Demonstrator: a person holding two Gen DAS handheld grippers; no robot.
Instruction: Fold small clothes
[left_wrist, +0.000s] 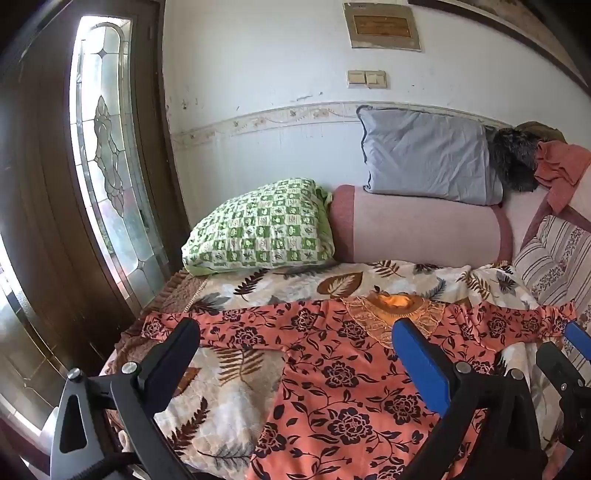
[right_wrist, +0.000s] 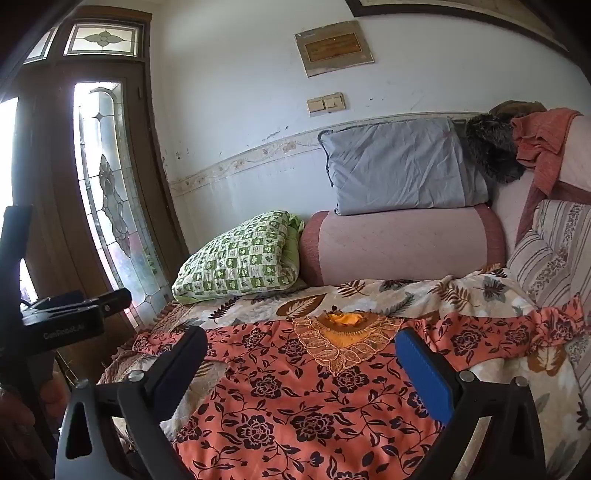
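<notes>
A small orange garment (left_wrist: 332, 373) (right_wrist: 295, 391) with dark flowers lies spread flat on the leaf-print blanket (left_wrist: 236, 391) (right_wrist: 406, 291). Its embroidered neckline (left_wrist: 399, 308) (right_wrist: 347, 328) faces the far side, and a sleeve reaches out to each side. My left gripper (left_wrist: 295, 328) hovers open over the garment's left half, with nothing between its fingers. To its right, my right gripper (right_wrist: 301, 338) (left_wrist: 561, 339) is open above the chest area and also holds nothing. The left gripper's housing (right_wrist: 62, 325) shows at the left edge of the right wrist view.
At the back of the bed lie a green checked pillow (left_wrist: 262, 225), a pink bolster (left_wrist: 417, 225) and a grey pillow (left_wrist: 428, 158). A striped cushion (left_wrist: 554, 258) and heaped clothes (left_wrist: 554, 162) are at the right. A glazed wooden door (left_wrist: 107, 147) stands left.
</notes>
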